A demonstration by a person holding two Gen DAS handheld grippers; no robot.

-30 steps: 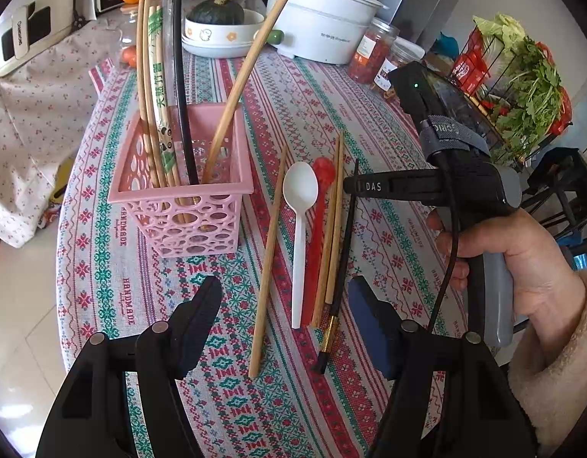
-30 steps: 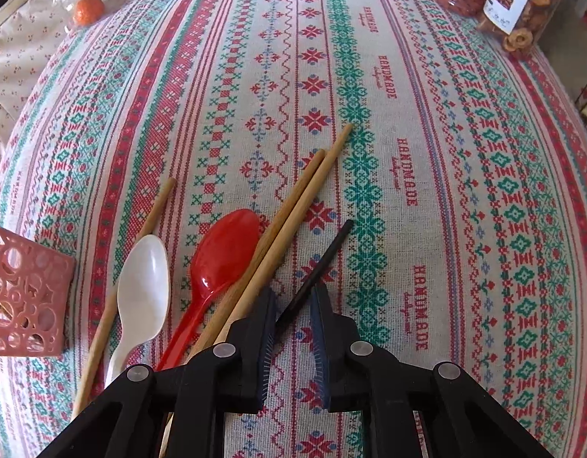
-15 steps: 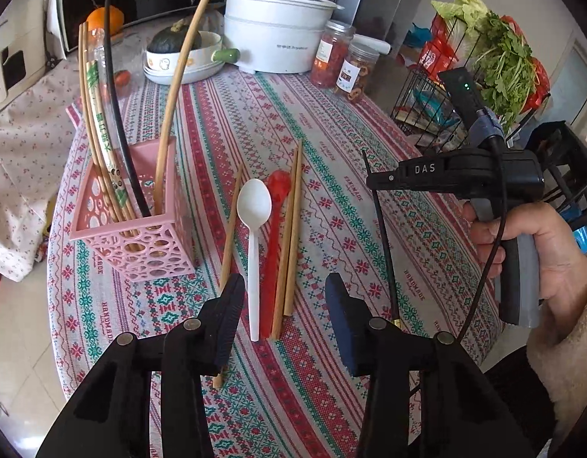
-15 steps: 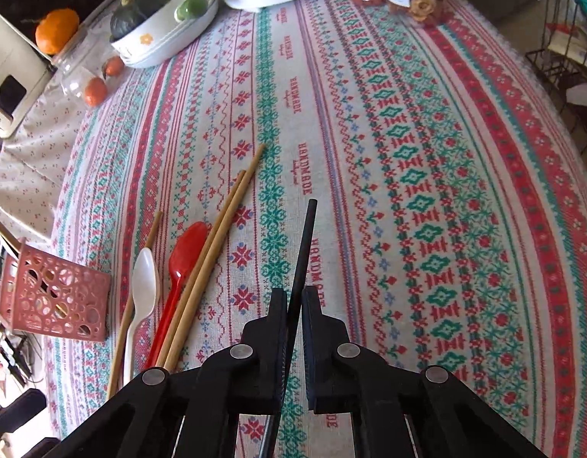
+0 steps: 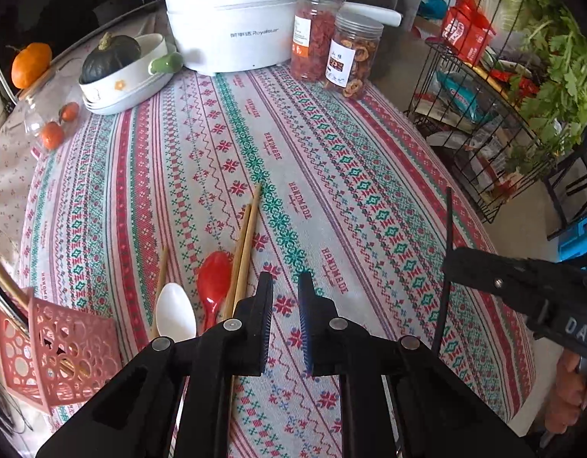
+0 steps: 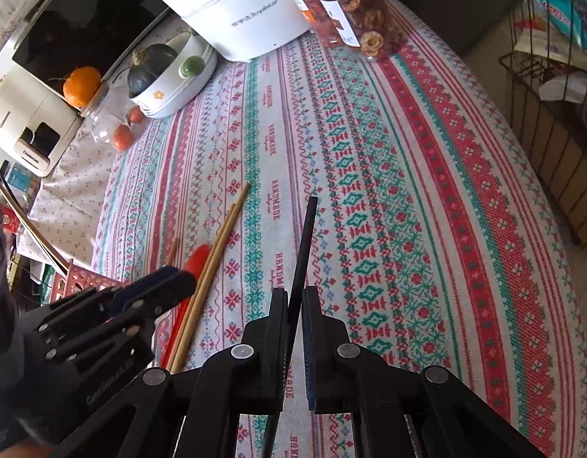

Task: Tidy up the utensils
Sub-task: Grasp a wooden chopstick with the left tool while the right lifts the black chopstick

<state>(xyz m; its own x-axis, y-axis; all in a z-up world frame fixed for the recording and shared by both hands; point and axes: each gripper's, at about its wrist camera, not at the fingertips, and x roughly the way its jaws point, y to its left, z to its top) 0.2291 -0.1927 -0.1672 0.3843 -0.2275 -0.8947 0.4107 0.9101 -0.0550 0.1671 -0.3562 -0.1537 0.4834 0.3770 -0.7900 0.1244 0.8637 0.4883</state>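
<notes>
My right gripper [image 6: 295, 294] is shut on a black chopstick [image 6: 306, 236] and holds it above the cloth, tip pointing away. The left wrist view shows that chopstick [image 5: 448, 229] standing upright in the right gripper [image 5: 457, 263]. My left gripper [image 5: 286, 286] hangs over the cloth, its jaws closing to a narrow gap with nothing between them. Just left of it lie two wooden chopsticks [image 5: 245, 236], a red spoon [image 5: 213, 278], a white spoon [image 5: 175, 313] and one more wooden chopstick [image 5: 161, 267]. The pink basket [image 5: 64, 347] with several sticks in it stands at the far left.
At the back of the table stand a white cooker [image 5: 232, 19], two jars [image 5: 316, 34] and a bowl with a dark squash [image 5: 121, 72]. A wire rack [image 5: 484, 133] of greens and packets stands past the table's right edge. Patterned cloth [image 5: 350, 191] covers the table.
The right gripper closed on the black chopstick and lifted it off the cloth. My left gripper swung right, away from the basket, and its jaws narrowed.
</notes>
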